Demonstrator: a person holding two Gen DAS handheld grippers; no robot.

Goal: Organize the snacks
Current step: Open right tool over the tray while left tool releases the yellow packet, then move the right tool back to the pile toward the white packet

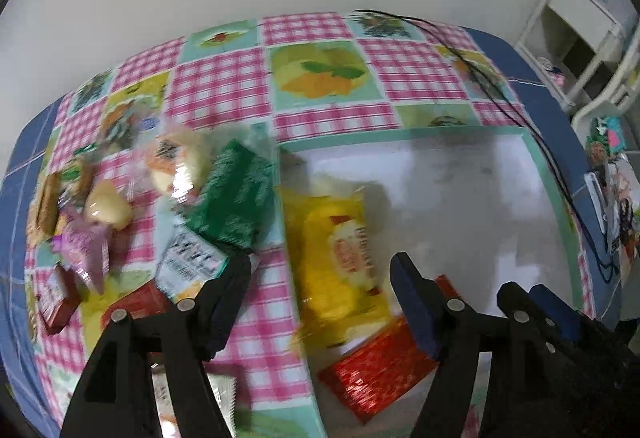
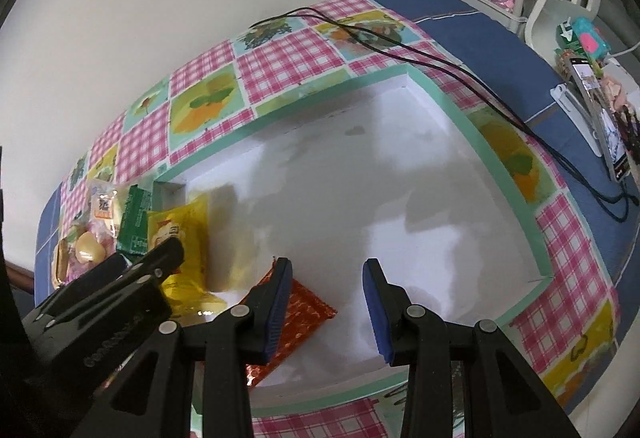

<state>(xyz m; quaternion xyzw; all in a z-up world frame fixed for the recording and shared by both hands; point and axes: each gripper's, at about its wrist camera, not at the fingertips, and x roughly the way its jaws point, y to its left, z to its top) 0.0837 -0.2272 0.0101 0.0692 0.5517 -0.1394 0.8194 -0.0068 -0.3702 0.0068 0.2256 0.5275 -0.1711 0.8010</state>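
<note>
Checked pink cloth covered the table (image 2: pixel 280 69), and the landmark for everything was the white box (image 2: pixel 400 197) with its mint-green rim, lying open on that cloth. Left of the box, outside its rim, a loose heap of snacks was waiting: a purple wrapper (image 1: pixel 86 246), a pale round sweet (image 1: pixel 106 205), a clear packet (image 1: pixel 176 165) with orange print, a green packet (image 1: pixel 236 193) leaning close to the rim, and a small red carton (image 1: pixel 60 302) nearest the camera. Just inside the box's left wall lay the yellow packet (image 1: pixel 340 258), and beside it, toward the near wall, the red foil packet (image 1: pixel 376 362). Above those two hung the left gripper (image 1: pixel 320 278), its jaws spread wide and pressing on nothing, the yellow packet lying loose below the gap, so I judged it released. To the right of it, also over the box's near half, the right gripper (image 2: pixel 326 298) stood with its blue pads apart and nothing between them; the red foil packet only showed past its left finger. The rest of the box's floor, out to the far and right walls, was bare. Right of the box a black cable (image 2: pixel 440 57) ran across the cloth

As a judgement, the sorting was barely begun: two packets in, at least five pieces in the heap left to carry over
</note>
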